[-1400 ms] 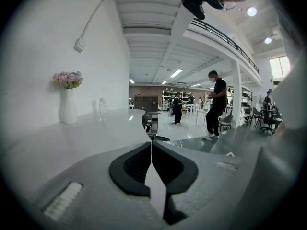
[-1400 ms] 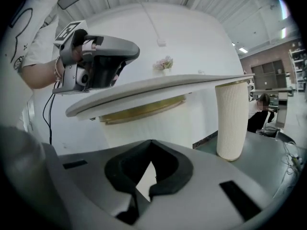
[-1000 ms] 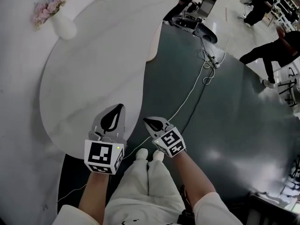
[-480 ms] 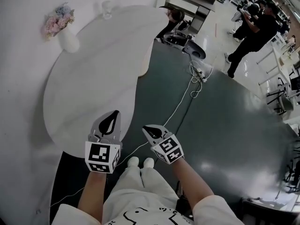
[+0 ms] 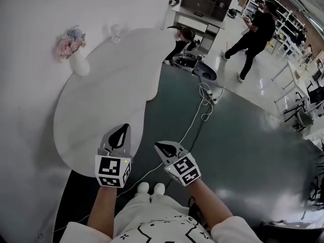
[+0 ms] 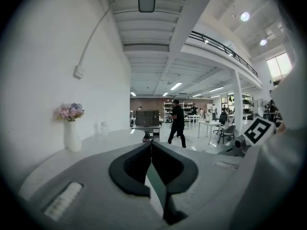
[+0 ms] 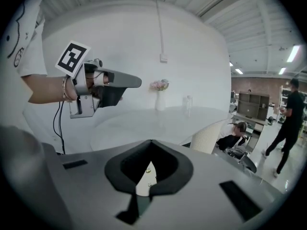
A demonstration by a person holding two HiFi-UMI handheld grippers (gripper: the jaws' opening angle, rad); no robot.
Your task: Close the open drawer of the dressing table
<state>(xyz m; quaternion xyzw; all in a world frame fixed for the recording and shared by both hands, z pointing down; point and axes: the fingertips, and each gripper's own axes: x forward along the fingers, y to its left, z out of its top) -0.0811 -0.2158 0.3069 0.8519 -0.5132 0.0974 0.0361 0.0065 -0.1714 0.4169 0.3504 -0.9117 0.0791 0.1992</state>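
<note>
Since half a second ago the dressing table (image 5: 101, 100) has slid down and to the right in the head view. The person in black (image 5: 253, 32) has walked from the 2 o'clock corner toward 1 o'clock. Your two grippers have dropped slightly in the frame and keep the same spacing.

Your left gripper (image 5: 124, 127) has its jaws pressed together with nothing between them. Its tip lies over the table's near rim and points to 12 o'clock. Your right gripper (image 5: 157, 145) is also closed and empty. It sits just beside the left one over the dark floor and points to 10 o'clock.

From above you see only the table's white top, filling the view from 9 to 12 o'clock. Its front is hidden beneath that top, so the drawer can't be made out in any view. The right gripper view shows only the top and a ribbed support (image 7: 208, 138).

A vase (image 5: 80, 65) of flowers (image 5: 70, 40) stands at the table's far left, and a small glass (image 5: 116, 33) at its far edge is too small to read. A crouching person (image 5: 182, 37) is partly cut off by the table's far end. A cable (image 5: 195, 120) runs across the floor.
</note>
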